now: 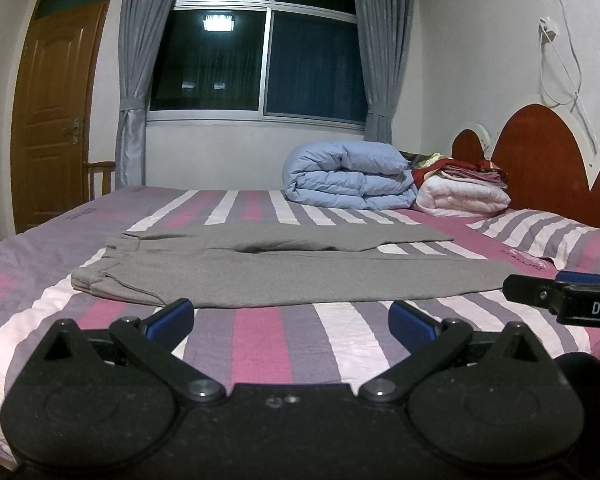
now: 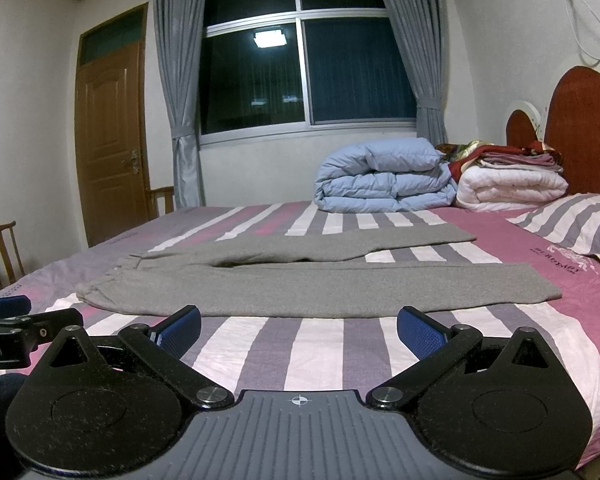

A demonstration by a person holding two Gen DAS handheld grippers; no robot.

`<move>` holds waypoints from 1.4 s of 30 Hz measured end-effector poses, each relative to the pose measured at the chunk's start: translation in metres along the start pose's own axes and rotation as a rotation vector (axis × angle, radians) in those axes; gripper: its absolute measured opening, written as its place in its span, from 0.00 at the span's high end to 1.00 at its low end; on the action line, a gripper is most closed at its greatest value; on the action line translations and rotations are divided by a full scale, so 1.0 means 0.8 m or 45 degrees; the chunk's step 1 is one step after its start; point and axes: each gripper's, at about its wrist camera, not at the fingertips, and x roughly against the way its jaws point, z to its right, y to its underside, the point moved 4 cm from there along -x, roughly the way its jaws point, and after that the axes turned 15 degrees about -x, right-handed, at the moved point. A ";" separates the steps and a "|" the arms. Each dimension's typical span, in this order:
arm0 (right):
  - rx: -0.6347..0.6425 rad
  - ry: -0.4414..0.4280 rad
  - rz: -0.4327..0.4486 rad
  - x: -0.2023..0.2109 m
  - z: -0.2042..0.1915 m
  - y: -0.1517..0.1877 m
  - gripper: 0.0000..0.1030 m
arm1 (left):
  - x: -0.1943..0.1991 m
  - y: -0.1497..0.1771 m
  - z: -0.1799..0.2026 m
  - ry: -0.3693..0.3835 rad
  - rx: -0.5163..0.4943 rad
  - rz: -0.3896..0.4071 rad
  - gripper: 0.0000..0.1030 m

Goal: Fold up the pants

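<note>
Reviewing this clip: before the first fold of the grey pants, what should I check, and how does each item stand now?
1. Grey pants lie flat on the striped bed: ok.
2. Both legs spread apart, not overlapping: ok.
3. Left hand-held gripper open, holding nothing: ok.
4. Right hand-held gripper open, holding nothing: ok.
5. Blue duvet sits clear of the pants: ok.
6. Waistband free of twists: cannot tell.

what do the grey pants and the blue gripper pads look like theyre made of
Grey pants: apparently a soft matte knit, perhaps cotton jersey; they lie limp and flat, without sheen, with a gathered waistband. Blue pads on the open right gripper: probably rubber or soft plastic; a fine ribbed texture shows.
</note>
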 end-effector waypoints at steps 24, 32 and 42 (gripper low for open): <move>-0.002 -0.097 -0.054 -0.044 0.005 -0.033 0.00 | -0.023 -0.008 -0.042 -0.072 0.056 -0.035 0.06; 0.144 -0.220 -0.065 -0.109 -0.019 -0.078 0.00 | -0.065 -0.020 -0.092 -0.135 0.049 -0.084 0.06; 0.278 -0.295 -0.001 -0.196 -0.044 -0.146 0.00 | -0.125 -0.053 -0.158 -0.041 0.035 -0.111 0.06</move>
